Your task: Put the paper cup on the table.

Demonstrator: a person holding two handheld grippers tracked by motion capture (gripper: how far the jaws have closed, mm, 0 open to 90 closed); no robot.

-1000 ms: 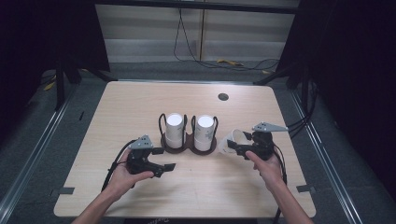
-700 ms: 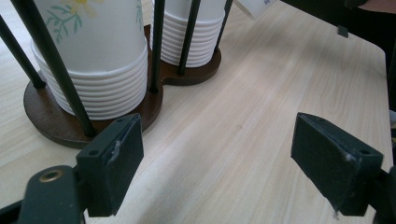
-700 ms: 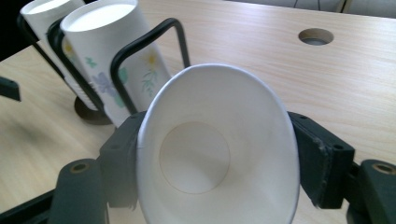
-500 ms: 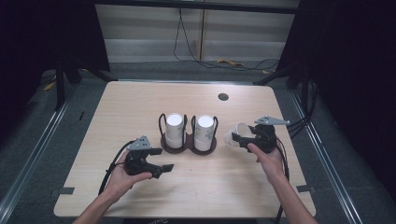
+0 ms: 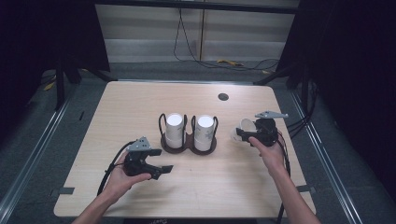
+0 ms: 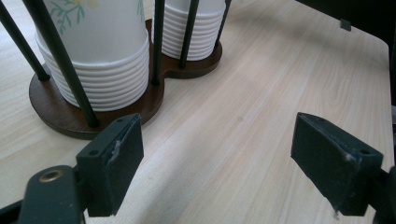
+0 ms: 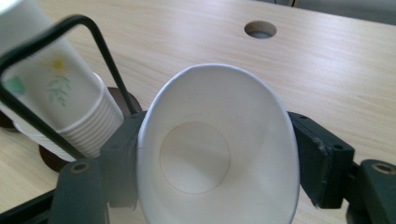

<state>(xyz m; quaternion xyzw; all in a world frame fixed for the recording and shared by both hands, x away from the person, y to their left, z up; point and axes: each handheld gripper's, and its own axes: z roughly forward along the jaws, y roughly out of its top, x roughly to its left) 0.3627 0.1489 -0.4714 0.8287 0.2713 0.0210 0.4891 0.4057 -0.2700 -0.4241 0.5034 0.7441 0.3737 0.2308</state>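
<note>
A dark wooden holder (image 5: 188, 142) with black wire loops stands at the table's middle. It carries two stacks of white paper cups, the left stack (image 5: 174, 129) and the right stack (image 5: 204, 132). Right of it, my right gripper (image 5: 239, 136) is shut on a single white paper cup (image 5: 243, 126). In the right gripper view that cup (image 7: 210, 149) is squeezed oval, its mouth toward the camera. My left gripper (image 5: 158, 169) rests low near the table's front left, open with nothing between its jaws. The left gripper view has the holder (image 6: 60, 112) just beyond the left gripper (image 6: 224, 163).
A round cable hole (image 5: 223, 97) sits in the table's far right part. Bare light wood (image 5: 140, 107) surrounds the holder. Metal rails (image 5: 42, 135) run along both sides of the table, and cables (image 5: 219, 60) lie on the floor behind.
My right gripper has drifted a little to the right and farther from the person, carrying the squeezed cup away from the holder. The left gripper has stayed where it was.
</note>
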